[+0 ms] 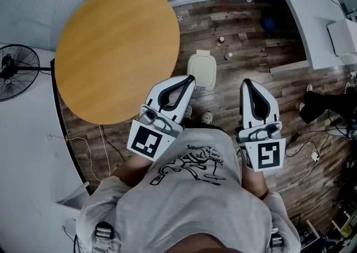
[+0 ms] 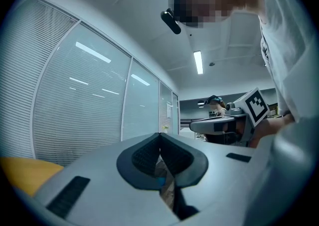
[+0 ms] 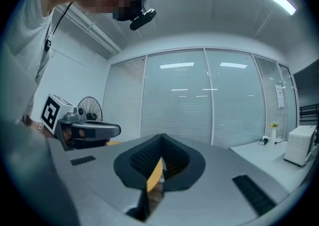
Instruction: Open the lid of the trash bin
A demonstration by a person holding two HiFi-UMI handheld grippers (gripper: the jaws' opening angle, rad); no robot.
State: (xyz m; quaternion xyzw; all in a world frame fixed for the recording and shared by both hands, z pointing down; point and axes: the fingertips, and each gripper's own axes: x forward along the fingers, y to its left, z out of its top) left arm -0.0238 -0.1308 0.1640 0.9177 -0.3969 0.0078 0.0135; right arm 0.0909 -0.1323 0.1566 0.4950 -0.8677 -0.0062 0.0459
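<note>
Both sets of jaws are closed and empty. The left gripper (image 1: 190, 80) and right gripper (image 1: 246, 83) hover over the trash bin (image 1: 202, 53), so I'd hook the lid (image 1: 201, 73) by its edge and lift slowly.

- I see the round table (image 1: 117, 51) crowding the trash bin (image 1: 201, 71) on its left, its rim just beside the bin.
- Right of the bin, wood floor (image 1: 240, 68) lies open as far as the white counter (image 1: 295, 18).
- Beyond the bin, two small containers (image 1: 221, 40) stand near its far right corner.
- On the bin's near side, my shoe (image 1: 207, 117) stands close.
- The bin's top lies open from above.
</note>
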